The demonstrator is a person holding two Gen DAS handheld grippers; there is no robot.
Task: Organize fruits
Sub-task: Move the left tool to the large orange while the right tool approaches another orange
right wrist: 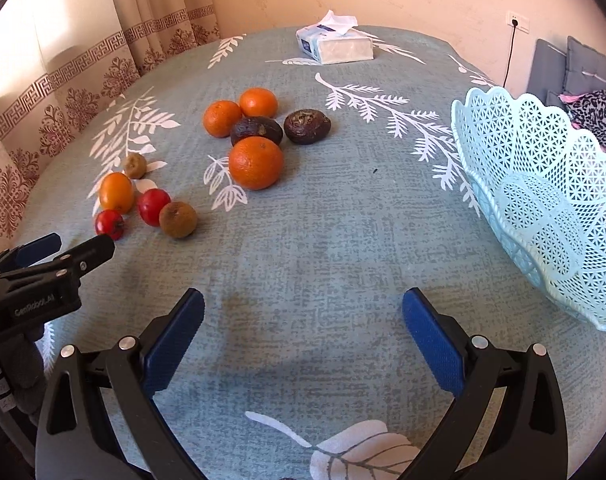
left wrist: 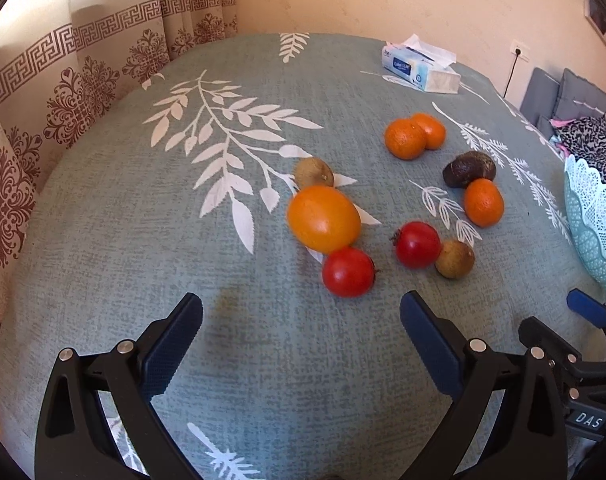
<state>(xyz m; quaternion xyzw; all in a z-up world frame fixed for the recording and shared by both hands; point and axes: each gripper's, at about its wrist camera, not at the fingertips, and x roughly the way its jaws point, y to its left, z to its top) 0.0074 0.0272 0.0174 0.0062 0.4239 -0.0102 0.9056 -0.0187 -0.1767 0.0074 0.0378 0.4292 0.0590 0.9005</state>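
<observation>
Fruits lie loose on a teal leaf-print tablecloth (left wrist: 103, 240). In the left wrist view a big orange-yellow fruit (left wrist: 323, 219), two red fruits (left wrist: 347, 271) (left wrist: 417, 244), two kiwis (left wrist: 313, 172) (left wrist: 455, 258), several oranges (left wrist: 404, 139) (left wrist: 483, 202) and a dark avocado (left wrist: 468, 169) lie ahead. My left gripper (left wrist: 301, 312) is open and empty just short of the near red fruit. My right gripper (right wrist: 303, 308) is open and empty over bare cloth. A pale blue lattice basket (right wrist: 543, 200) stands at the right, tilted and empty. Two avocados (right wrist: 256, 130) (right wrist: 307, 125) show there.
A tissue box (right wrist: 335, 42) sits at the far edge of the table. Patterned curtains (left wrist: 63, 80) hang to the left. A wall socket with a cable (right wrist: 517, 22) and a grey chair with clothes (right wrist: 591, 92) are at the right. My left gripper also shows in the right wrist view (right wrist: 63, 256).
</observation>
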